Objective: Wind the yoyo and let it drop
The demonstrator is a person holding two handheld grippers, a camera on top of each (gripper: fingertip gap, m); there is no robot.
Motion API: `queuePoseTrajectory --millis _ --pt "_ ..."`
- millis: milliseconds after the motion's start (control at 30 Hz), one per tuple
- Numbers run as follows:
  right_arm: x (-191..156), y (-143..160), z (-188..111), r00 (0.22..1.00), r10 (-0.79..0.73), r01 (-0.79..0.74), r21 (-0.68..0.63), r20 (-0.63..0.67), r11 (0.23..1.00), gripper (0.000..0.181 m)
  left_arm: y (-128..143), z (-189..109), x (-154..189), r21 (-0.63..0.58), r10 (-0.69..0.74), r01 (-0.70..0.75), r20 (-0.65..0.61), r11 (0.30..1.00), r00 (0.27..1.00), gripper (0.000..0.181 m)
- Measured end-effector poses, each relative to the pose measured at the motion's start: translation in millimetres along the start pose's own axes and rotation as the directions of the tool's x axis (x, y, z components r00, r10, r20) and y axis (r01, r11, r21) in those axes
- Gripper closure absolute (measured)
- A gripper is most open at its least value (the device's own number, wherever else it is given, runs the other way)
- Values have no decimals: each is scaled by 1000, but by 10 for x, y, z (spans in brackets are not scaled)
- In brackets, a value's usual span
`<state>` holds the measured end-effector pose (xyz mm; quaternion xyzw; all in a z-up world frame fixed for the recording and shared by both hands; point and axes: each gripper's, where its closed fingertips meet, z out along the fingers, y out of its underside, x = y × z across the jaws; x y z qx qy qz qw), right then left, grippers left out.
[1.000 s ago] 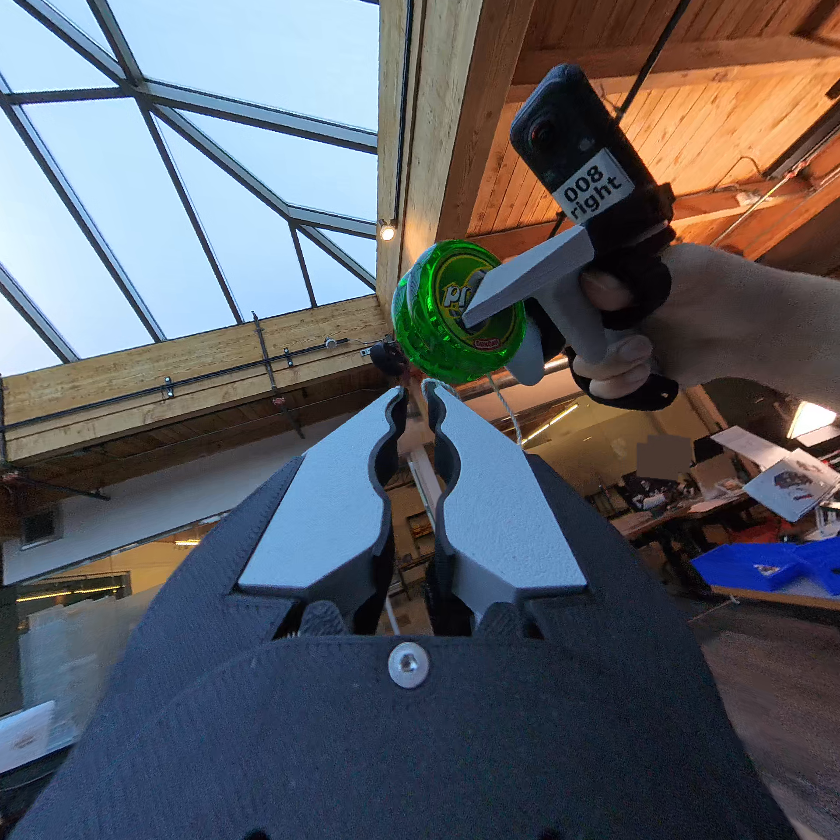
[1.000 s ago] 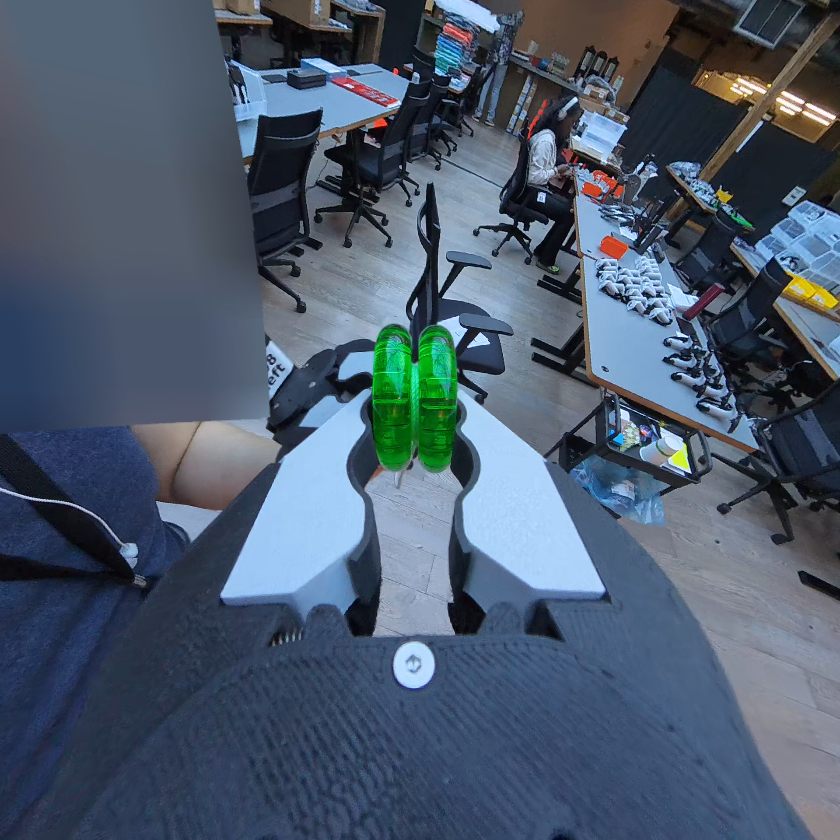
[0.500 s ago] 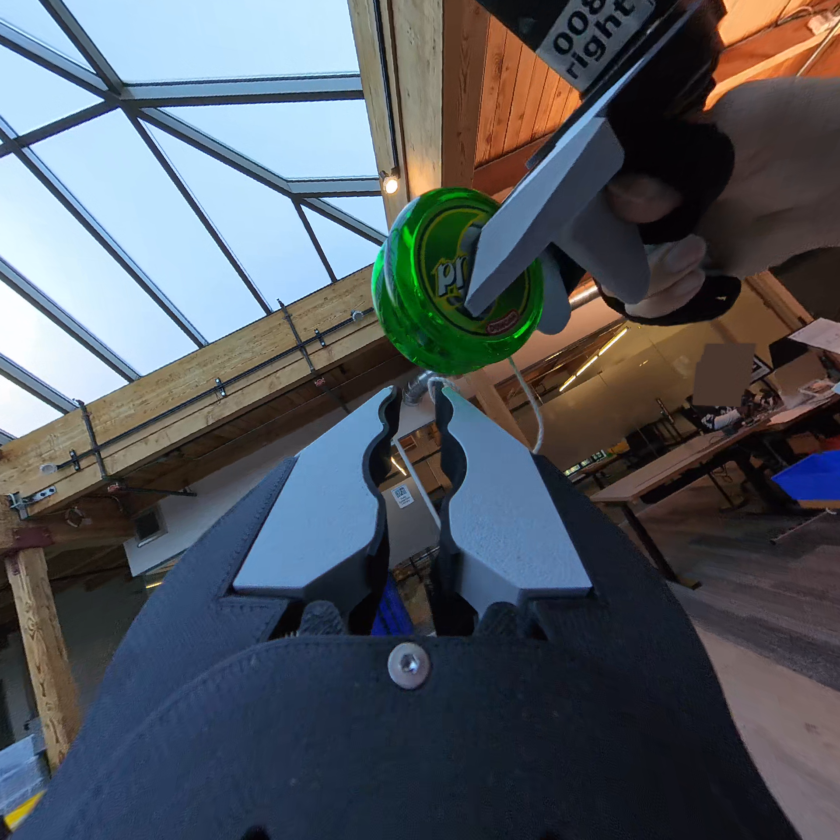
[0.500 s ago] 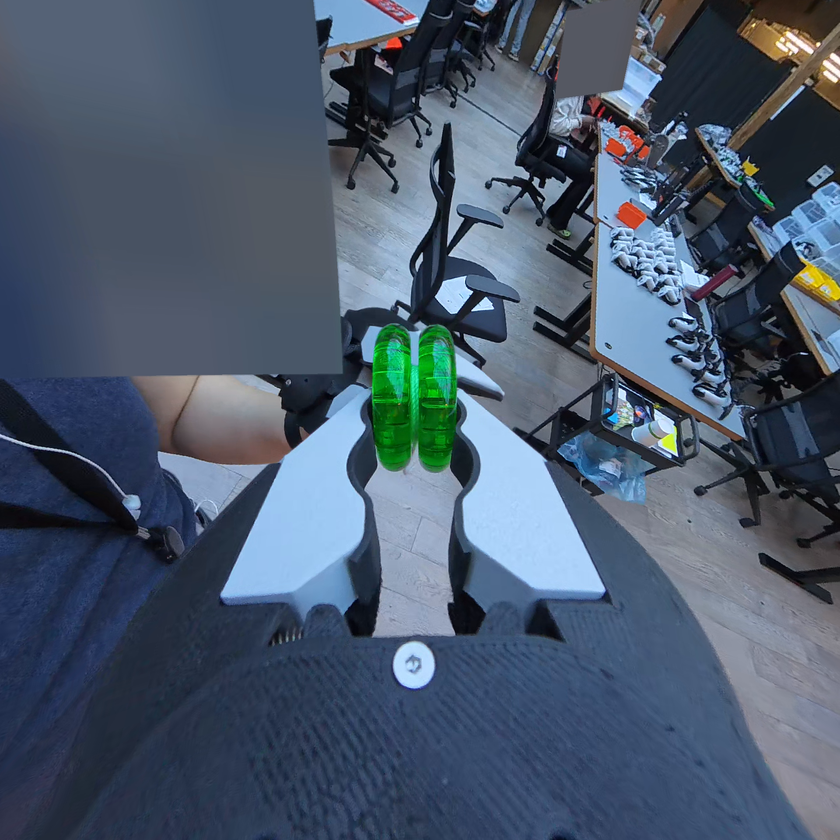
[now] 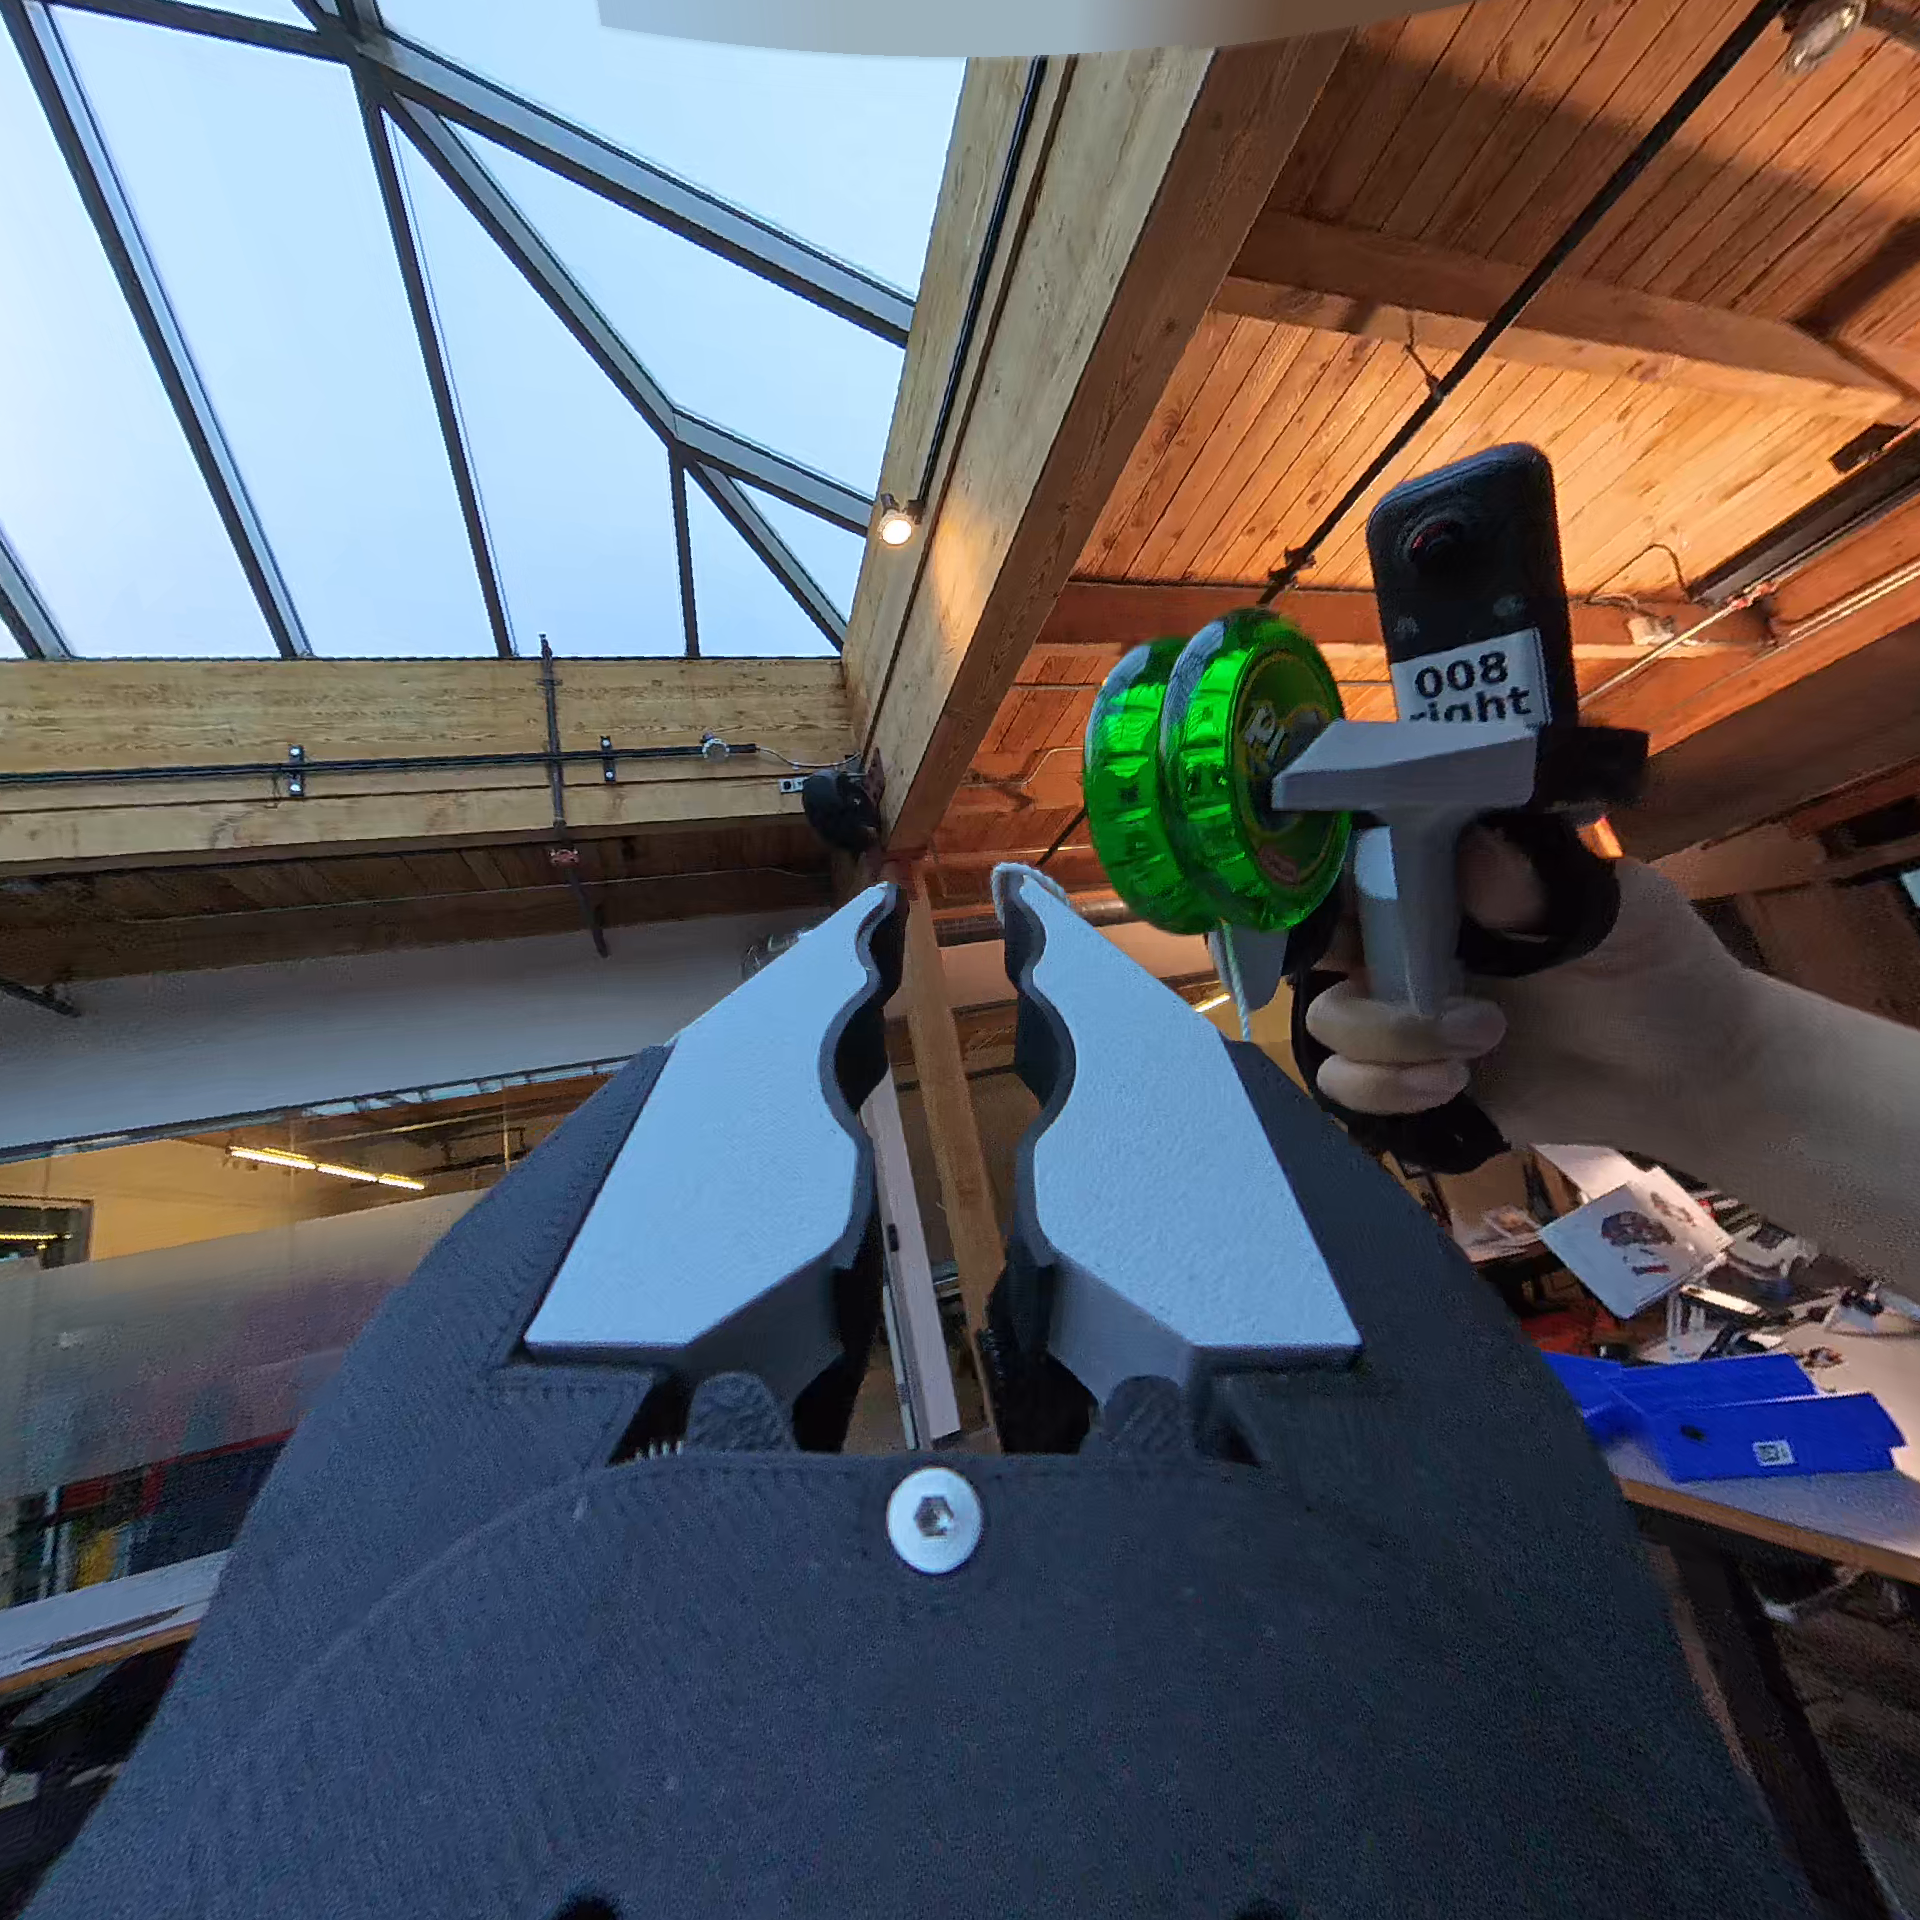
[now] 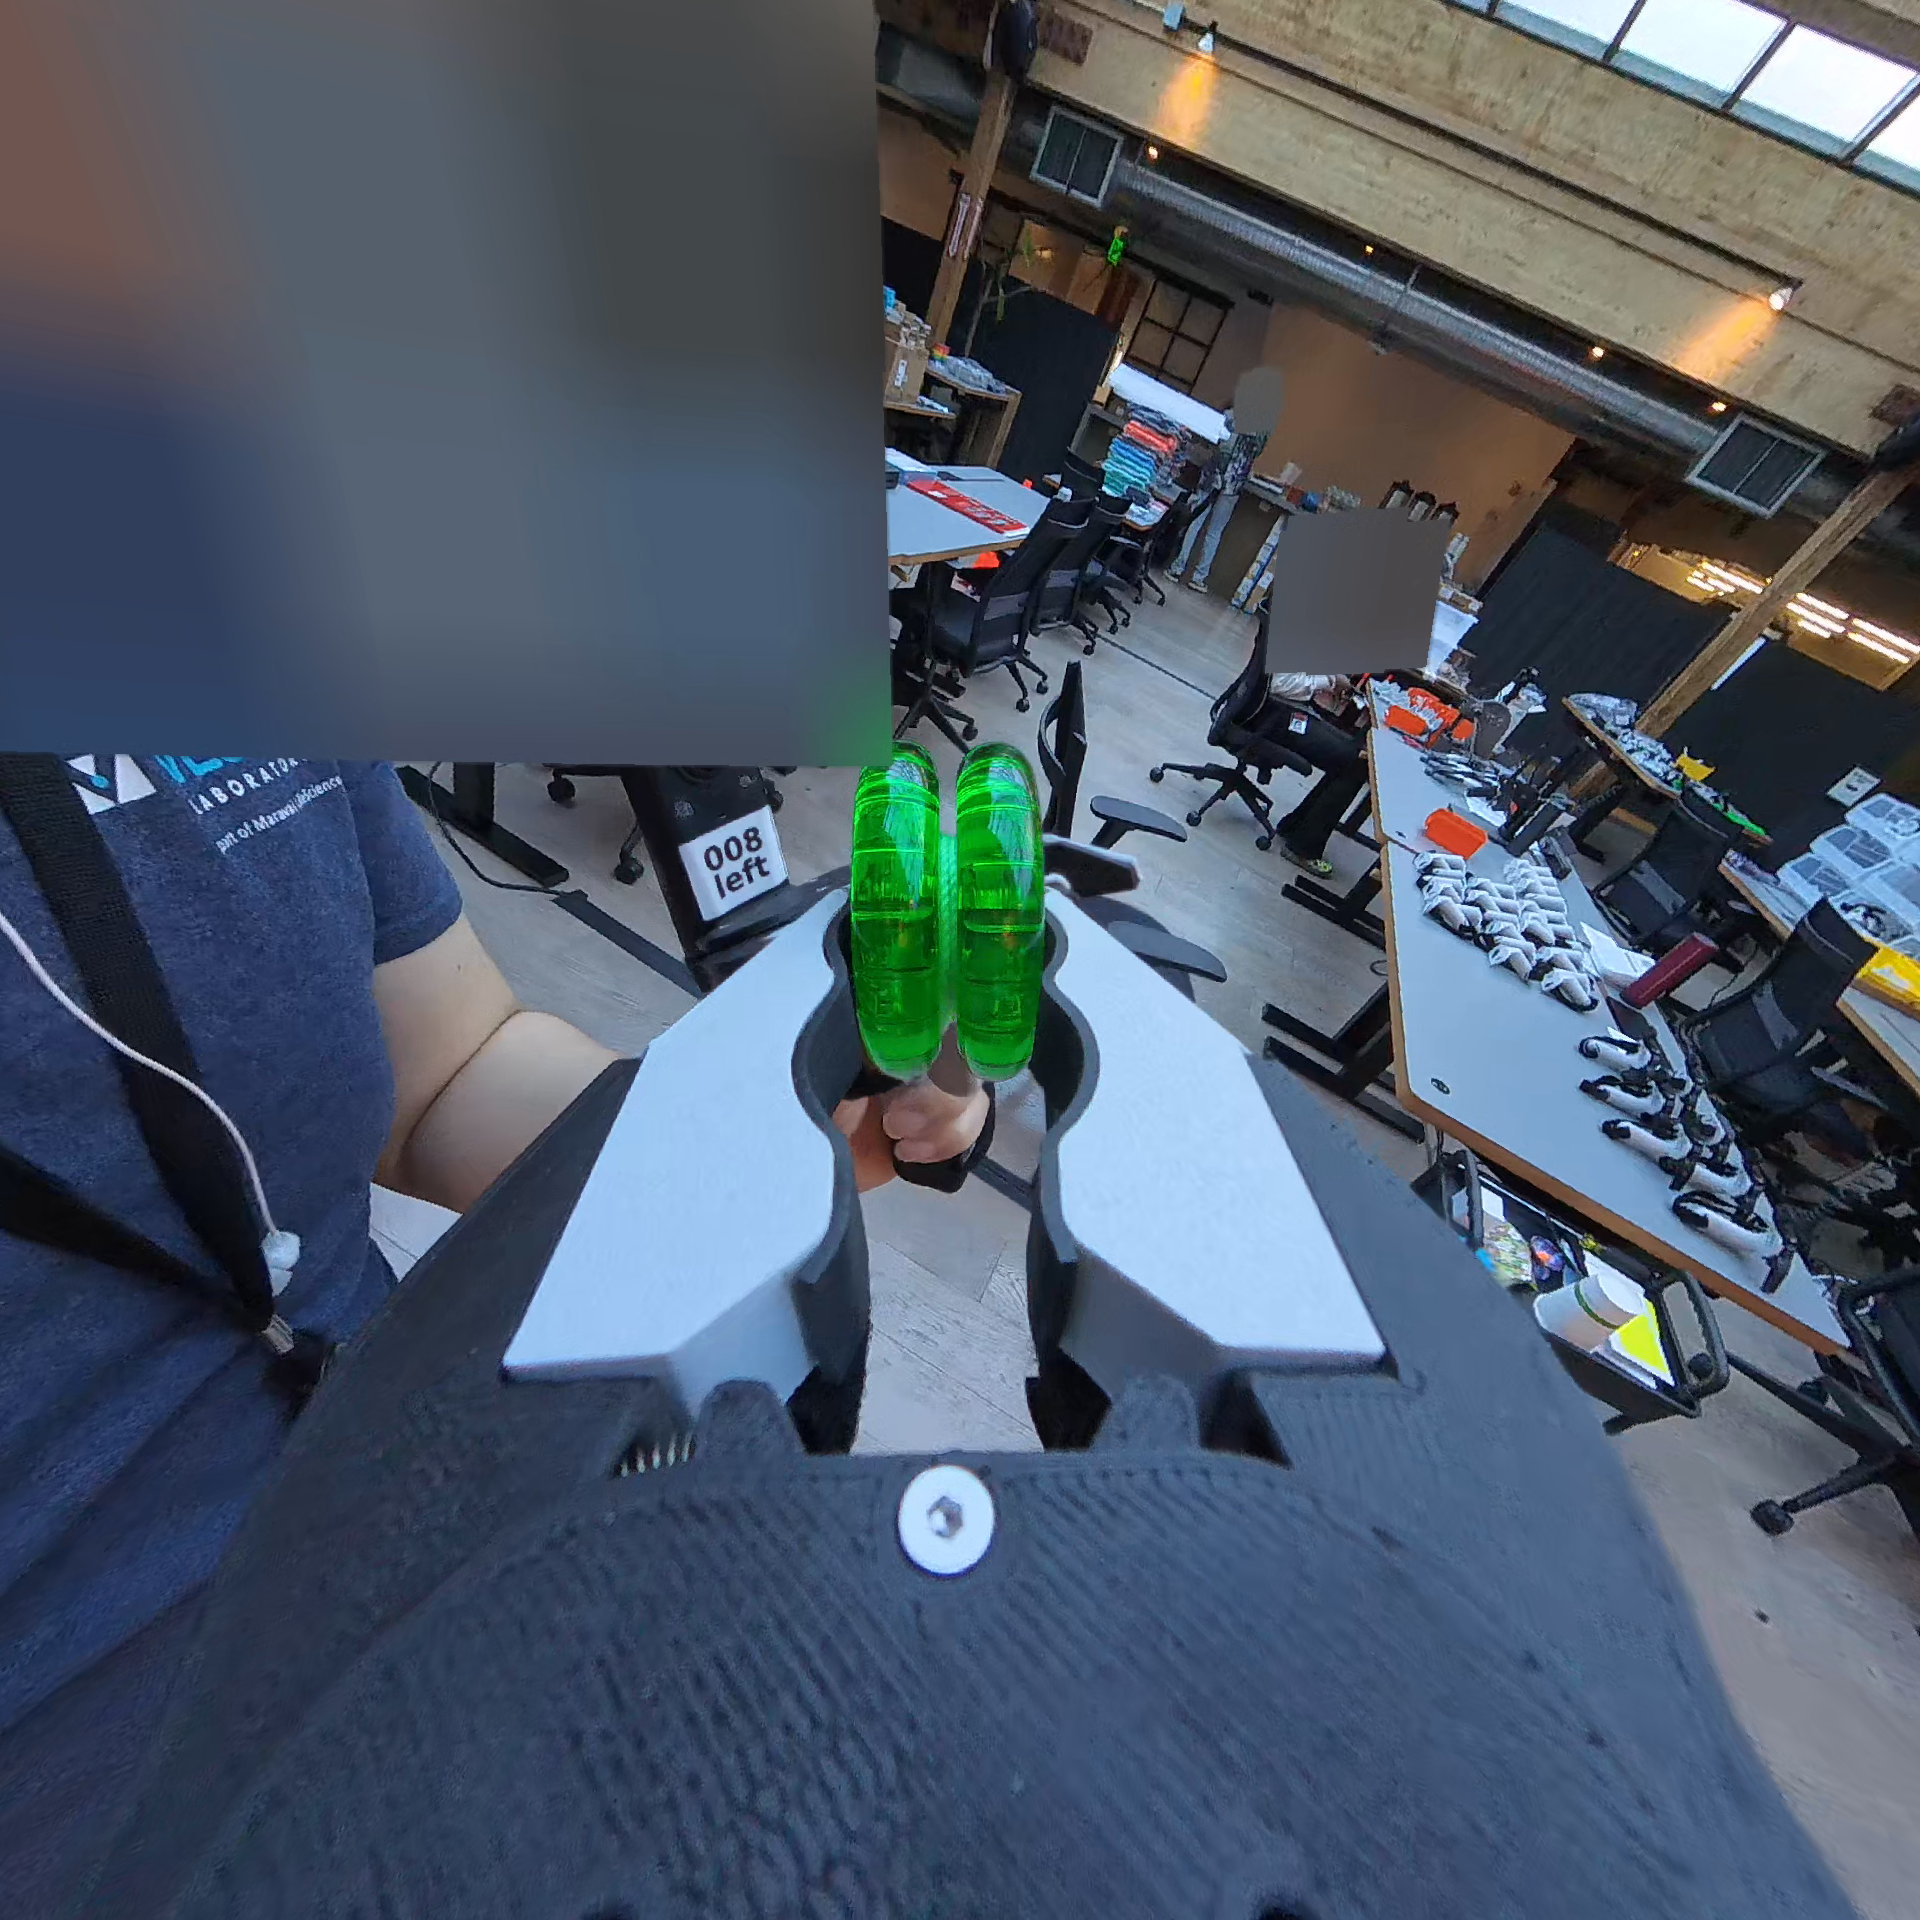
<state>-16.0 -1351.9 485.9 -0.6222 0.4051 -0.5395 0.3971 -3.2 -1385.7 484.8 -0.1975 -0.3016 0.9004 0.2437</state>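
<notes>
Right tongs (image 6: 948, 940) clamp the green yoyo (image 6: 945, 914) — left tongs (image 5: 948, 925) parted, string (image 5: 1013, 878) seemingly hooked on.

A white label (image 5: 1470, 681) with dark print sits on the black camera (image 5: 1455, 561), up right of the left jaws. The yoyo (image 5: 1164, 790) carries a yellow printed sticker (image 5: 1280, 727), half hidden. Just left beyond the right jaws is a second label (image 6: 736, 868). Far left, a navy shirt (image 6: 156, 1039) bears pale print.

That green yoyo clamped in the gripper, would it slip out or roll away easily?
Probably slippery: the green yoyo looks like glossy, hard plastic, and the right gripper pinches only its flat faces. Its round rims suggest it would roll if set down. The thin white string looks limp.
</notes>
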Motion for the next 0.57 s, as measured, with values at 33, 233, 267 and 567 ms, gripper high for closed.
queuePoseTrajectory --millis 33,233,267,567 --pt "-4 28 7 1000 3 -3 3 7 1000 154 -12 1 8 8 -22 22 -9 1000 1000 164" --pt "57 -22 -45 995 95 -96 87 18 992 154 -78 -14 23 50 -270 276 -103 960 957 165" --pt "66 -42 -51 992 121 -123 93 27 988 154 -87 -18 20 53 -363 373 -138 926 922 165" --pt "215 55 127 962 265 -267 22 58 963 154 -26 -108 -173 -2 -861 952 -429 305 275 158"
